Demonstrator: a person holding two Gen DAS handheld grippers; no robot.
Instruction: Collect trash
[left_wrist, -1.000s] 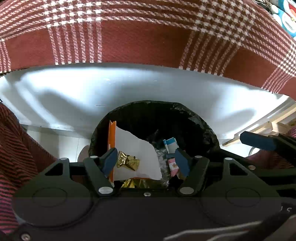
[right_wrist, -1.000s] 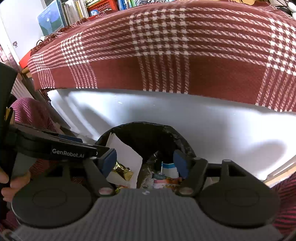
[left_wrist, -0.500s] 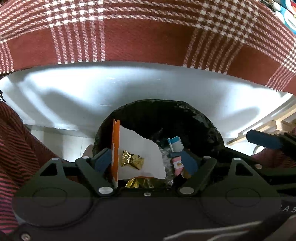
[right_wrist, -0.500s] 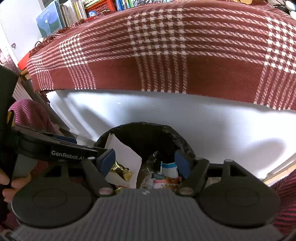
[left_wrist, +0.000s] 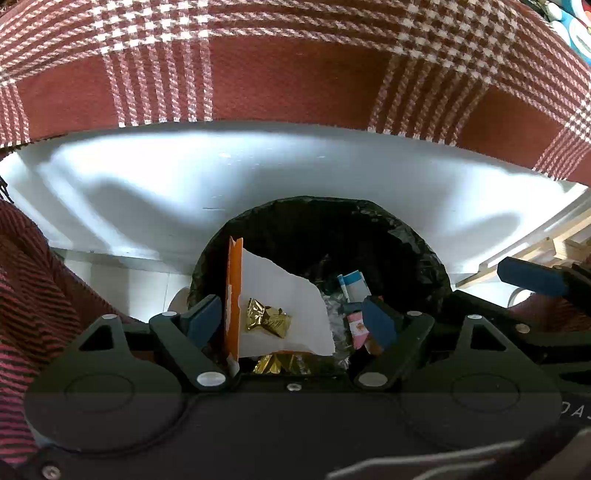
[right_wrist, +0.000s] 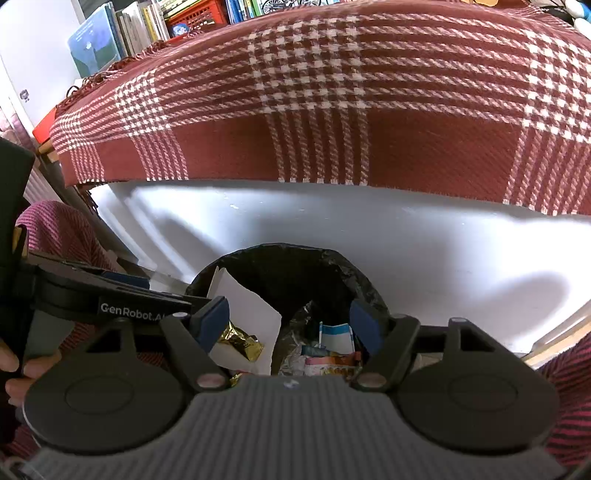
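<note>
I hang over the bin (left_wrist: 417, 236), black-lined and standing against the white panel (left_wrist: 147, 192) under the plaid blanket (left_wrist: 295, 74), and everything else I place from that bin. Both my grippers point down into its mouth: my left gripper (left_wrist: 293, 323) has its jaws standing wide apart with nothing pressed between the pads, and my right gripper (right_wrist: 290, 325) is the same, spread and empty. The trash is already inside the bin. Largest is a white card sheet (left_wrist: 288, 291) with an orange edge, leaning on the bin's left inner wall; I judge it light and fairly stiff, best pinched by its upright top edge. Toward the bin's middle lies crumpled clear film (left_wrist: 332, 314), soft and slippery, likely to slide from my pads. At the bin's right side sits a small blue-and-white carton (right_wrist: 334, 334), light and crushable, above colourful wrappers whose print is too small for me to read. Smallest is the gold foil wrapper (left_wrist: 267, 319) lying on the card, feather-light and crinkly, so I'd grip its bunched middle. The only writing I can read is "GenRobot.AI" on my left gripper's body (right_wrist: 129, 308), left of the bin.
</note>
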